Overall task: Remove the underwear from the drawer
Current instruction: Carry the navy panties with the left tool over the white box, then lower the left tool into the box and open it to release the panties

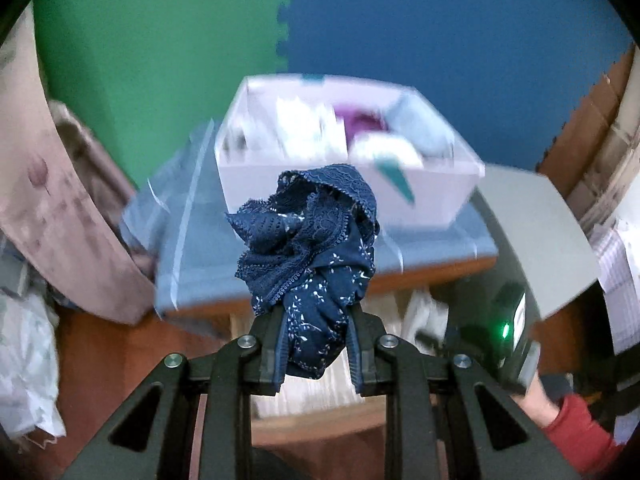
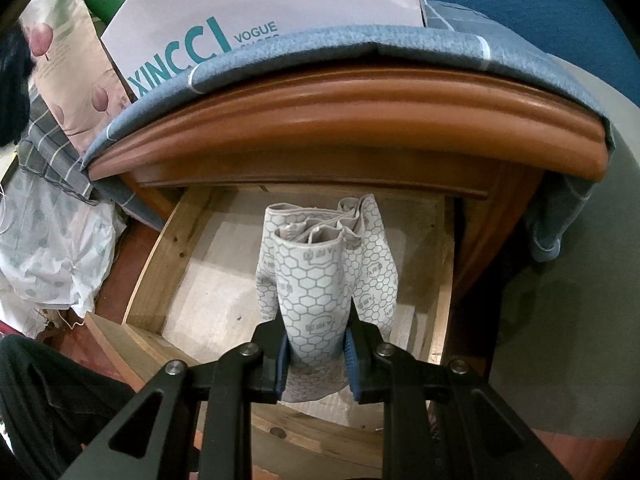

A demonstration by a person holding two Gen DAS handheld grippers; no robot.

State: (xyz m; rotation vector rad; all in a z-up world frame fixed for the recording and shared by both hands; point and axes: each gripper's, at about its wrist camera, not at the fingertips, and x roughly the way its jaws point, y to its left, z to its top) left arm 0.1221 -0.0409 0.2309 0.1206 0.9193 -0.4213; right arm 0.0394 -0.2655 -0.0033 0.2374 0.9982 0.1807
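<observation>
Teal "XINCCI VOGUE" lettering on white box (image 2: 256,20); left gripper (image 1: 316,344) clamping navy lace underwear (image 1: 312,248), right gripper (image 2: 316,356) clamping honeycomb-print underwear (image 2: 316,276).

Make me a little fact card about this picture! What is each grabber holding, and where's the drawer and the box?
left gripper: shut on navy lace underwear, lifted up in front of the box
right gripper: shut on grey honeycomb-print underwear, over the open drawer
drawer: pulled out, wooden, bare bottom showing
white box: on the blue cloth on top of the cabinet, clothes inside
</observation>
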